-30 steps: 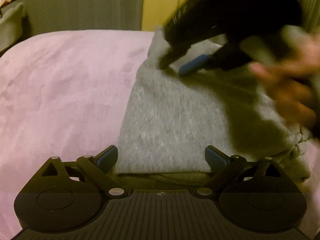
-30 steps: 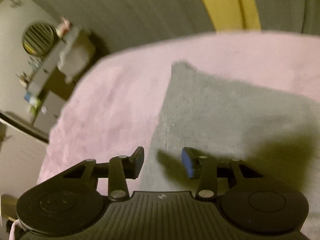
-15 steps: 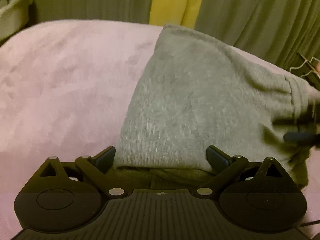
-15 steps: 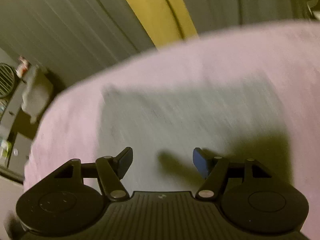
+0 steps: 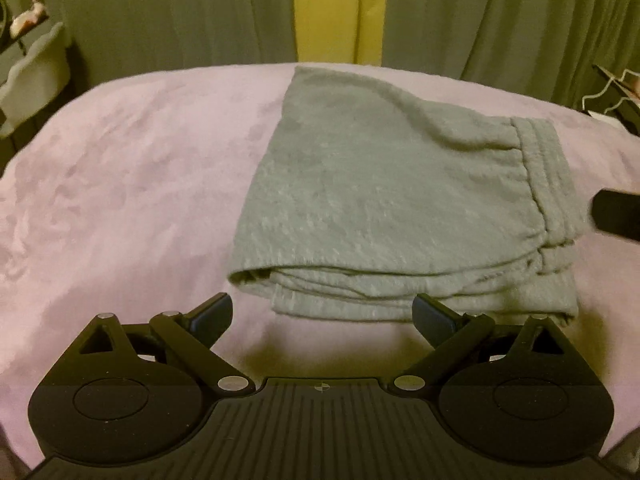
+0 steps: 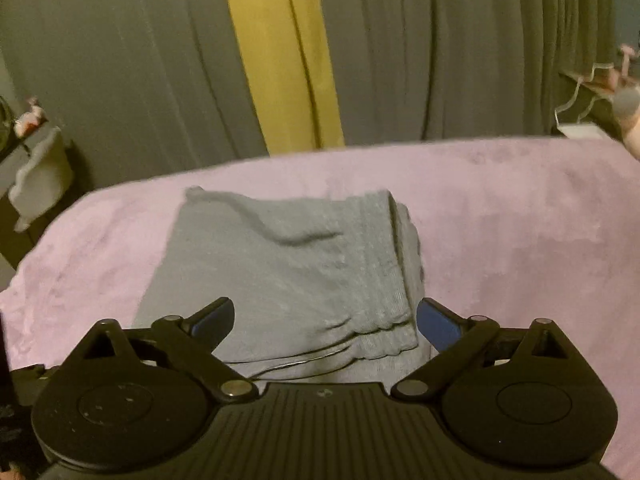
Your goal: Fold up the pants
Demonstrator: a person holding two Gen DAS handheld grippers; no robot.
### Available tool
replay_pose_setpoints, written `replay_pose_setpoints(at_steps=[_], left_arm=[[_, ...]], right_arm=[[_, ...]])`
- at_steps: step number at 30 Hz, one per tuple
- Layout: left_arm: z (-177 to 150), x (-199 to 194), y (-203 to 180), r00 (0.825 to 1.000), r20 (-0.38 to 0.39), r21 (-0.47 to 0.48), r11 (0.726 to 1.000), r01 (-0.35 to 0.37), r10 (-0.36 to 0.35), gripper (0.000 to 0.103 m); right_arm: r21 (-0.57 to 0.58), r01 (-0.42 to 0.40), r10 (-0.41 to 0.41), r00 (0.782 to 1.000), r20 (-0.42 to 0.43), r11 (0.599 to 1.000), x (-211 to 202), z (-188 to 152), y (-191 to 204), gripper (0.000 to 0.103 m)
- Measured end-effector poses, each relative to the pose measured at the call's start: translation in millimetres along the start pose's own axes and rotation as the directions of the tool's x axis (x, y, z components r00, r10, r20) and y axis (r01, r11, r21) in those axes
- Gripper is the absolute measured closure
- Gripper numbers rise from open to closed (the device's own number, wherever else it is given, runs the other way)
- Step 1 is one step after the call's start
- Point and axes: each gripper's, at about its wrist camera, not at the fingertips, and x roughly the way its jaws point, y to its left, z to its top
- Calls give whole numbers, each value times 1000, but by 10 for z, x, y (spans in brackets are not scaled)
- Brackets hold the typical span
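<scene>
The grey pants (image 5: 384, 200) are laid folded on the pink blanket (image 5: 120, 184) — just ahead of the left gripper (image 5: 322, 314), partly beneath the right gripper (image 6: 325, 318); both jaws are spread, nothing held.

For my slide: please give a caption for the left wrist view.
Open left claw before folded gray pants on pink blanket.

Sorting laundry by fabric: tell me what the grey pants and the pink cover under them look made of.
Grey pants: soft matte knit, probably cotton fleece or jersey, judging by the fuzzy heathered surface and the ribbed gathered waistband. Pink cover: plush, velvety fabric, maybe microfleece; its nap shows darker brushed patches.
</scene>
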Motion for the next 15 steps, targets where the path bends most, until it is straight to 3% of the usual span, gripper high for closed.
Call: replay_pose_setpoints(at_steps=[5,10,15], left_arm=[[-7,-150,-15,1000,5,46,999,-24,24,3],[24,-223,85,999,4,27,999,-45,45,3],[49,-272,194,999,0,-10,999,-45,45,3]], right_arm=[[76,-38,43,997,-66,996,6,-37,11,5],[-70,80,-90,984,-153,994,-37,-79,345,5],[-15,106,-106,962,-251,994,100,-103,354,5]])
